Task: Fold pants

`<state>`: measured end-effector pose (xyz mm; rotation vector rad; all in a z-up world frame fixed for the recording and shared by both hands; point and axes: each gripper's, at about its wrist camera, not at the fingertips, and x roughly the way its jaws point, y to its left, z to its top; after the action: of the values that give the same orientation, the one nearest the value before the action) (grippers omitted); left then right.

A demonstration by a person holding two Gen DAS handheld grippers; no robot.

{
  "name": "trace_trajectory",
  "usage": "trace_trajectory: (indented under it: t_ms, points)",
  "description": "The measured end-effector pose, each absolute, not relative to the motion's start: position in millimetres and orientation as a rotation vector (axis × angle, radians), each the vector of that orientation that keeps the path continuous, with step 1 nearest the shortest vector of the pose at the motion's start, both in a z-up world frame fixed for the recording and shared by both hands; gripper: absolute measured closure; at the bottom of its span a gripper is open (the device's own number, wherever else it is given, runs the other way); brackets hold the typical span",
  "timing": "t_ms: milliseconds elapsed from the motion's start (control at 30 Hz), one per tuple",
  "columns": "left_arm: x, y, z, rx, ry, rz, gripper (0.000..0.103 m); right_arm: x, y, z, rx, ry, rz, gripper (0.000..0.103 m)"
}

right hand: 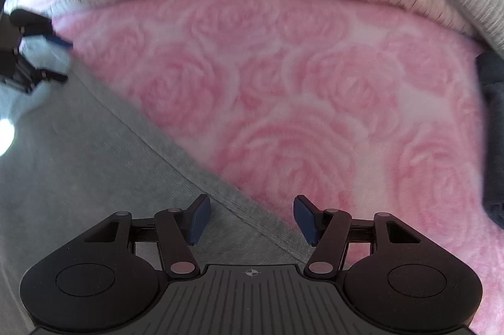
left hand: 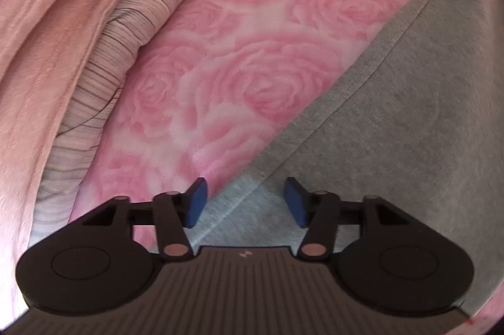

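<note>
Currently both my left gripper (left hand: 245,202) and right gripper (right hand: 251,220) hang spread and empty over the seamed edge of the grey knit pants (left hand: 409,114) lying on the pink rose-patterned blanket (left hand: 252,36); next, probably, pinch that edge to fold.

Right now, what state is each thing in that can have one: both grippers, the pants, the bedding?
left gripper: open, nothing between its pads, over the pants' edge.
right gripper: open, nothing gripped, over the pants' hemmed edge.
grey pants: spread flat on the blanket, not held.
pink rose blanket: lying flat under the pants.
striped bedding: bunched along the blanket's far side.
dark cloth: at the right edge; state unclear.
</note>
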<state>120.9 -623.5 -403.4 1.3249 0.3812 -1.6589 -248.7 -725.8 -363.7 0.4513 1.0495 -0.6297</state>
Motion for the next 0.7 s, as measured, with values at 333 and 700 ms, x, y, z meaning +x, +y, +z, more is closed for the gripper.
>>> trace_trajectory:
  t_ms: [333, 700]
  points:
    - [114, -614, -409, 1.356, 0.349, -1.743, 0.084, -232, -697, -369, 0.325, 1.092, -0.659, 0.093]
    - [70, -412, -298, 0.986, 0.209, -1.486, 0.099, -269, -463, -256, -0.163, 0.934, -0.857, 0.098]
